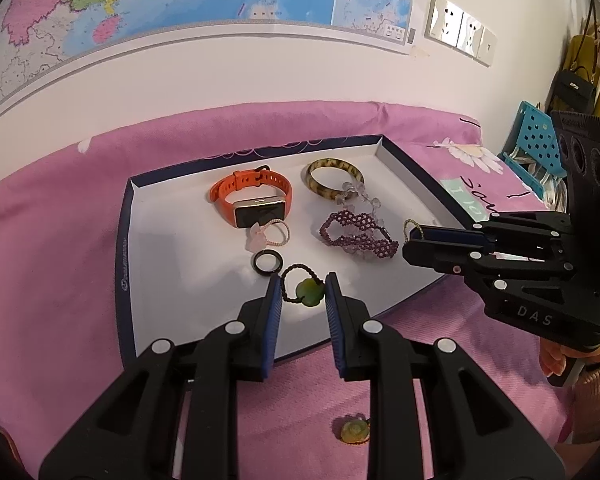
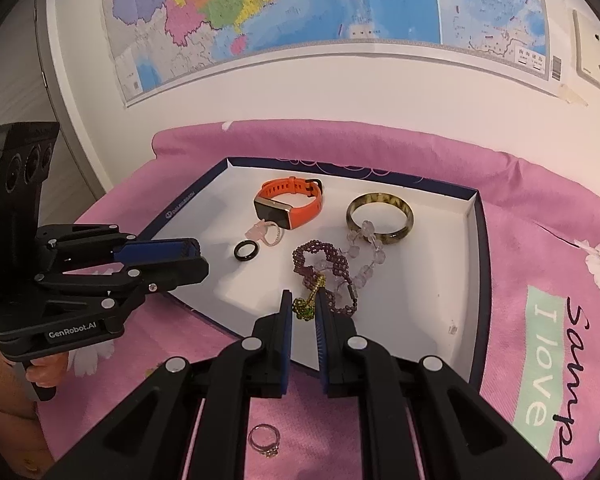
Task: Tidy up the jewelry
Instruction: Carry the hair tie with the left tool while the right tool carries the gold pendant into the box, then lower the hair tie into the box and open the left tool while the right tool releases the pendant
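Note:
A white box tray (image 1: 168,248) (image 2: 440,280) on pink cloth holds an orange watch (image 1: 252,196) (image 2: 290,202), a brown bangle (image 1: 332,178) (image 2: 380,214), a purple bead bracelet (image 1: 356,234) (image 2: 328,268), a black ring (image 1: 267,263) (image 2: 246,250) and a pink charm ring (image 1: 266,236). My left gripper (image 1: 303,292) is open around a green-stone cord bracelet (image 1: 302,289) lying in the tray. My right gripper (image 2: 303,308) is shut on a small green bead ring (image 2: 305,307) above the tray's near edge; its chain loop (image 1: 412,227) shows in the left wrist view.
A yellow-green pendant (image 1: 355,431) lies on the pink cloth in front of the tray. A silver ring (image 2: 265,440) lies on the cloth under my right gripper. A wall with a map stands behind. A blue crate (image 1: 534,140) stands at the right.

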Motion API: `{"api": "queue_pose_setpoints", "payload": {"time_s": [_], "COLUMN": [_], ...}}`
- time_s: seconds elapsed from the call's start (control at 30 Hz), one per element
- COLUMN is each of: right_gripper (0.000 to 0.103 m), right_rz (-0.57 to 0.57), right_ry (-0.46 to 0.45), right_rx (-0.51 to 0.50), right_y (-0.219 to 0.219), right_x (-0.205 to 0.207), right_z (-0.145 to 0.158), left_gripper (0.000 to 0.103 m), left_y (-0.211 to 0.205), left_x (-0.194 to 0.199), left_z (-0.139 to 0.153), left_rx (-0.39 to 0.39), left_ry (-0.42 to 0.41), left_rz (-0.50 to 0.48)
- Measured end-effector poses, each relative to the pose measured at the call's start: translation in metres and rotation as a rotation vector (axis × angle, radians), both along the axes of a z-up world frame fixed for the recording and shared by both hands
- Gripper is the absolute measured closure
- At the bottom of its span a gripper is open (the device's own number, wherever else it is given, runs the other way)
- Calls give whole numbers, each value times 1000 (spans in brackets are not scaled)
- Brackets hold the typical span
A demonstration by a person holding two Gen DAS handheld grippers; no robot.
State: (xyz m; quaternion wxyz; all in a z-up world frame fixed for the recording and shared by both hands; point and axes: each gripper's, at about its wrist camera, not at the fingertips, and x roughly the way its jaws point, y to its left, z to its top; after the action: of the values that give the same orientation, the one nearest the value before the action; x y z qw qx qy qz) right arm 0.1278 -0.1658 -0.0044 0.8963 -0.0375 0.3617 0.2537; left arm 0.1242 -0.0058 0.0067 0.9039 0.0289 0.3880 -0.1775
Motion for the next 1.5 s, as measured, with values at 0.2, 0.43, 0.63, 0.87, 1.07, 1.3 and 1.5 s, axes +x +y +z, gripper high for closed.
{"api": "queue_pose_setpoints", "payload": {"time_s": [0.2, 0.43, 0.63, 0.87, 1.07, 1.3, 1.5], "right_gripper": [93, 93, 93, 93, 93, 93, 90], "right_rz": [0, -2, -2, 0, 3, 5, 1], "right_ry": [6, 7, 15, 16, 14, 18, 13], "right_rx": [-14, -37, -50, -70, -87, -112, -108], "right_y": [2, 5, 7, 10, 13, 19, 18], "right_x": [3, 6, 10, 14, 15, 18, 17], "right_z": [-3, -7, -10, -11, -13, -18, -18], "left_gripper": [81, 81, 81, 81, 81, 80, 80], "left_y": [0, 0, 0, 1, 1, 0, 0], "left_x": [5, 10, 15, 21, 23, 28, 29], "left_z": [-3, -8, -12, -17, -19, -23, -25], "left_rx": [4, 10, 13, 11, 13, 9, 8], "left_ry": [12, 24, 36, 56, 67, 87, 90], "left_rz": [14, 19, 25, 35, 40, 45, 38]}}
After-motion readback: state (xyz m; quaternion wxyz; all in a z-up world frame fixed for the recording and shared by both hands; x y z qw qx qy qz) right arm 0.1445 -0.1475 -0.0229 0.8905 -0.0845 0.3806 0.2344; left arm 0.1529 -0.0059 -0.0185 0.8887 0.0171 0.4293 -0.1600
